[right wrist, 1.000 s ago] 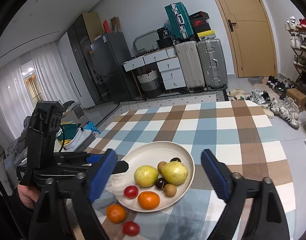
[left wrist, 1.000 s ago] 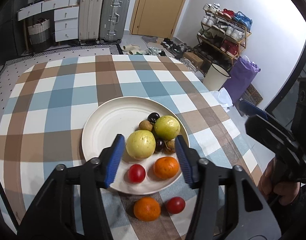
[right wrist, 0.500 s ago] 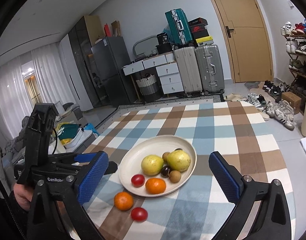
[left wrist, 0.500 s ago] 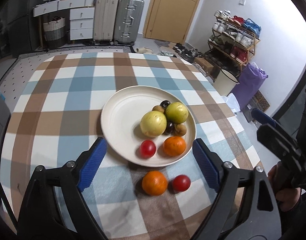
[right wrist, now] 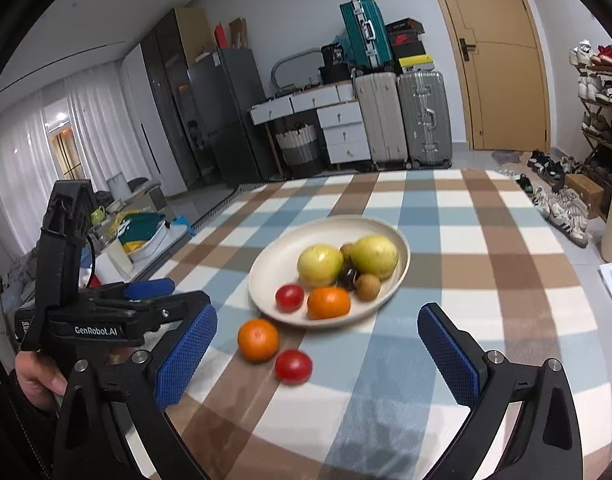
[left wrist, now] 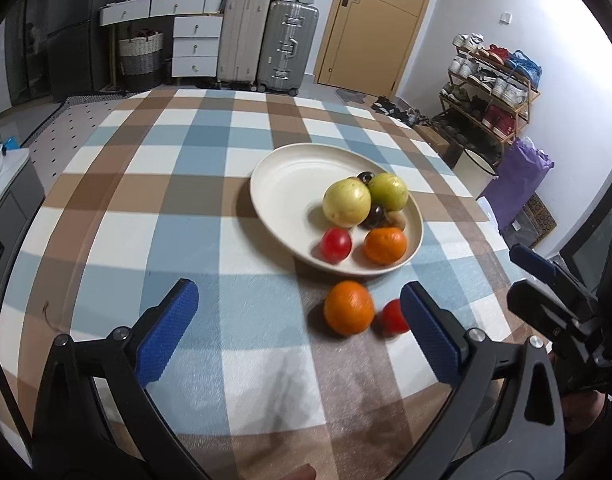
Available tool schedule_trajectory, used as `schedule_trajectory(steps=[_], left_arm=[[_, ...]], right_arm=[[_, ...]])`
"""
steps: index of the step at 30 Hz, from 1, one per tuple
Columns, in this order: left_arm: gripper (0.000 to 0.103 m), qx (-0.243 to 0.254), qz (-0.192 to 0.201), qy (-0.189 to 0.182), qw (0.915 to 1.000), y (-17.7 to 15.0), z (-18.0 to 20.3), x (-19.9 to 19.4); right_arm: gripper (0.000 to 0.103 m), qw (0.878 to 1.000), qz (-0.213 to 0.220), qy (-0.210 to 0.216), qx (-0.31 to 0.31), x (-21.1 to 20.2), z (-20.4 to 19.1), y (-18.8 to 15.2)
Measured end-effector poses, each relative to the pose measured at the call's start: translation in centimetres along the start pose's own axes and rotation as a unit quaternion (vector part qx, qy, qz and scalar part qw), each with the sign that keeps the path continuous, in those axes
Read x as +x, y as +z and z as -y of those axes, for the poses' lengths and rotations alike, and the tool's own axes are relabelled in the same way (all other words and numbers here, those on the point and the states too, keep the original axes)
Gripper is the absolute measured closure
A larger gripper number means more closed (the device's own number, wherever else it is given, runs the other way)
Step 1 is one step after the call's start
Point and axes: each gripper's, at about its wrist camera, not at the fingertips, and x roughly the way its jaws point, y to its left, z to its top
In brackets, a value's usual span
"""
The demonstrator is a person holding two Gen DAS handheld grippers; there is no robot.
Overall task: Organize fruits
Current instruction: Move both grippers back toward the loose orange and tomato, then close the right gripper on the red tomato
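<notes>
A cream plate (left wrist: 290,184) (right wrist: 274,264) on the checked tablecloth holds two yellow-green guavas (left wrist: 345,202) (right wrist: 319,265), an orange (left wrist: 385,245) (right wrist: 328,302), a red tomato (left wrist: 335,245) (right wrist: 290,297) and some small dark and brown fruits. A second orange (left wrist: 348,313) (right wrist: 258,339) and a second tomato (left wrist: 393,318) (right wrist: 293,366) lie on the cloth just in front of the plate. My left gripper (left wrist: 302,338) is open and empty, near and left of the loose fruits. My right gripper (right wrist: 319,362) is open and empty, with the loose tomato between its fingers' line.
The table (left wrist: 154,184) has a checked cloth and rounded edges. Suitcases (left wrist: 266,44), white drawers, a door and a shoe rack (left wrist: 489,84) stand beyond it. The left gripper also shows in the right wrist view (right wrist: 106,312) at the left.
My left gripper opened wide and pulled back from the plate, shifting left. My right gripper moved back and down a little. The fruits have not moved.
</notes>
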Motion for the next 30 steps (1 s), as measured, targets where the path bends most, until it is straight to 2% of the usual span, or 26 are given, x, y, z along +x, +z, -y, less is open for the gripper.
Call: schedule_trajectory(steps=[3,7,15,18,20,24,26,30], left_arm=[[0.002,0.003,0.003,-0.005,1.0,-1.0,-0.3,-0.1],[0.002,0.001,0.01,-0.005,0.9999,-2.4,-0.8,-0.4],[0.002,-0.026,-0.002,-0.005,0.9996,-4.0,-2.7,0.1],[0.002,-0.037,-0.006,-0.01,0.9992,-4.2,-3.4,0.4],[0.002,-0.044,-0.007,-0.013,0.9989,-4.4,-3.8,0.6],[0.002,-0.054,-0.012,-0.016,0.9983,-4.8,-4.6,1.0],[0.002,-0.059,-0.017,-0.021,0.9979,-4.9,-4.8,1.4],[0.002,-0.066,-0.021,-0.03,0.9971,-5.0,-5.1,1.6]], right_arm=[[0.001,1.0,-0.012,0.022,0.014,0.3,0.1,-0.7],[0.001,0.999,-0.032,0.023,0.028,1.1,0.2,-1.5],[0.002,0.998,-0.057,0.012,0.004,2.9,-1.1,-2.5],[0.011,0.997,-0.073,0.013,0.005,3.8,-1.2,-2.8],[0.021,0.996,-0.086,0.017,0.007,4.5,-1.1,-3.0],[0.026,0.995,-0.102,0.004,0.002,5.5,-1.3,-3.1],[0.038,0.994,-0.112,0.005,-0.002,5.9,-1.6,-3.2],[0.048,0.992,-0.125,0.004,-0.016,6.6,-2.1,-3.3]])
